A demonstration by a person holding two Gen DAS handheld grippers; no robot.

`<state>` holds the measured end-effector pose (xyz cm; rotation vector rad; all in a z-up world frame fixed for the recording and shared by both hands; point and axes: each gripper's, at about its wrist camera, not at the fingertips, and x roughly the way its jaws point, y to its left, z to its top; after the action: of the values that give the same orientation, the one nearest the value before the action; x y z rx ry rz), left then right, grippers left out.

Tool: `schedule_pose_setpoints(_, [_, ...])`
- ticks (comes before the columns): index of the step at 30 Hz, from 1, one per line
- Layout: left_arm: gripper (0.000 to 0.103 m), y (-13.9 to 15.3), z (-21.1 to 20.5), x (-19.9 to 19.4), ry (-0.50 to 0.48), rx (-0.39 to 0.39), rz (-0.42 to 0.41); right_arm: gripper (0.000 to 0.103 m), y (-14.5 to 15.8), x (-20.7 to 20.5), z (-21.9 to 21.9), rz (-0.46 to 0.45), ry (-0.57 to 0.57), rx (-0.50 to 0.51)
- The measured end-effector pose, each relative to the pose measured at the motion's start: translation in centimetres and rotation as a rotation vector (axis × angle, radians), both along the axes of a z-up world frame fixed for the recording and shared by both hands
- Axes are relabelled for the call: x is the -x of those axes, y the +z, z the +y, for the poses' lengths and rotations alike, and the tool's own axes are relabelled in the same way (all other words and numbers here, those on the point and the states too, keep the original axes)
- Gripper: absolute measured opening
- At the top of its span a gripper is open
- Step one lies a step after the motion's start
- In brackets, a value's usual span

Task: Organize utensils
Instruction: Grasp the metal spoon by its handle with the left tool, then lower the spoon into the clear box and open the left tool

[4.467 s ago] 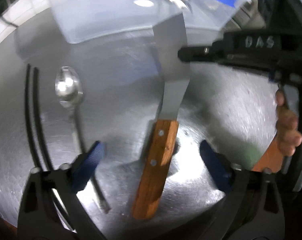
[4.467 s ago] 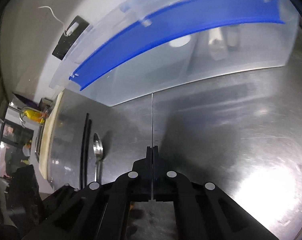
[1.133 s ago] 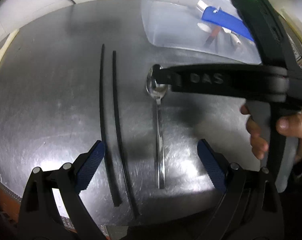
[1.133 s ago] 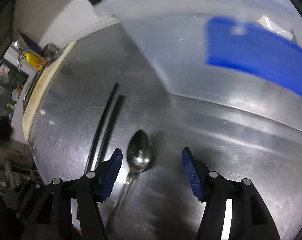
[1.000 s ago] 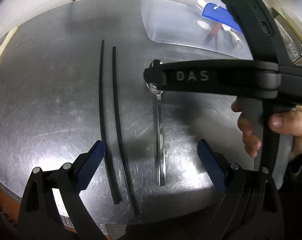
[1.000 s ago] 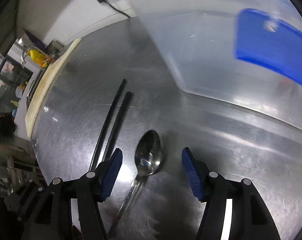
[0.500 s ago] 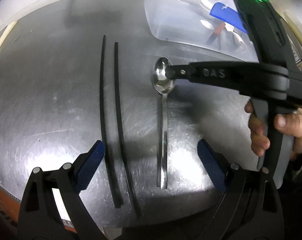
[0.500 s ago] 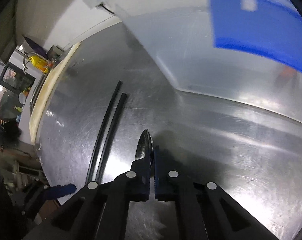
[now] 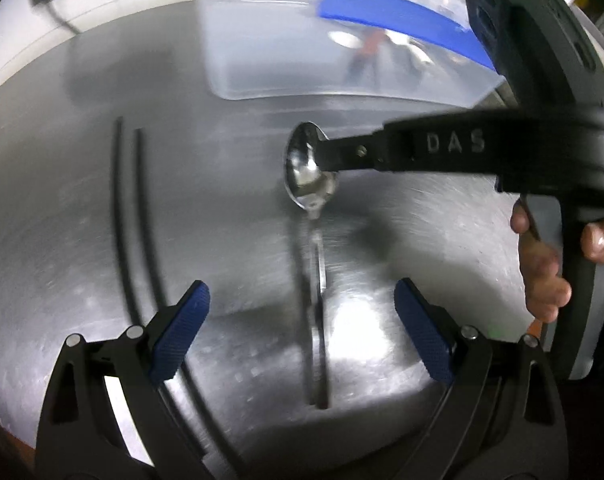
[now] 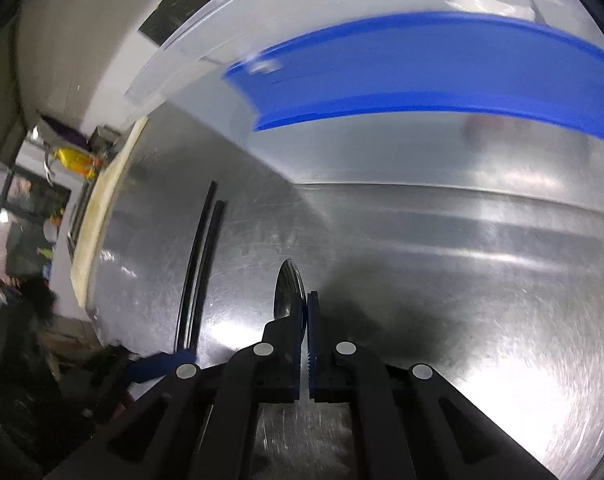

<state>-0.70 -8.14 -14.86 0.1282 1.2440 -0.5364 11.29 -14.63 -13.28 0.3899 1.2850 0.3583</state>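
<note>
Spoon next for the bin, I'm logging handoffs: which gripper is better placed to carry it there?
Right. The right gripper is shut on the spoon bowl beside the bin; the left gripper is open, holding nothing.

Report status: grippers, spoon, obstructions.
Right gripper shut on spoon bowl, handle end low near steel table. Left gripper open, empty. Chopsticks alongside, apart from spoon. Path to clear bin looks unobstructed.
</note>
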Motion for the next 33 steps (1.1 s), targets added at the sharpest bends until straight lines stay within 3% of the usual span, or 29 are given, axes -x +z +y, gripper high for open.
schedule_pose_setpoints(9, [0.045, -1.4, -1.8, -0.4, -0.094, -0.004, 0.055, 0.003, 1.2, 1.2, -2.5, -0.017, -0.042, -0.027])
schedule_pose_setpoints(13, [0.008, -1.8, -1.7, -0.8, -0.102, -0.005, 0.075, 0.003, 1.7, 1.5, -3.6, -0.031, -0.052, -0.020])
schedule_pose_setpoints(19, [0.007, -0.6, -1.0, -0.7, -0.105, 0.053, 0.077, 0.004, 4.0, 2.2, -3.6, -0.090, -0.022, -0.005])
schedule_pose_setpoints(25, [0.007, 6.1, -0.3, -1.6, -0.113, 0.170, -0.066, 0.004, 11.5, 2.2, -4.5, -0.286, -0.007, -0.010])
schedule_pose_setpoints(29, [0.007, 11.2, -1.3, -4.8, -0.147, 0.215, -0.196, 0.004, 18.3, -0.7, -6.0, -0.449, 0.016, 0.061])
schedule_pose_setpoints(33, [0.007, 15.0, -4.3, -12.1, -0.185, 0.223, -0.266, 0.004, 22.5, -6.3, -8.3, -0.521, -0.018, 0.172])
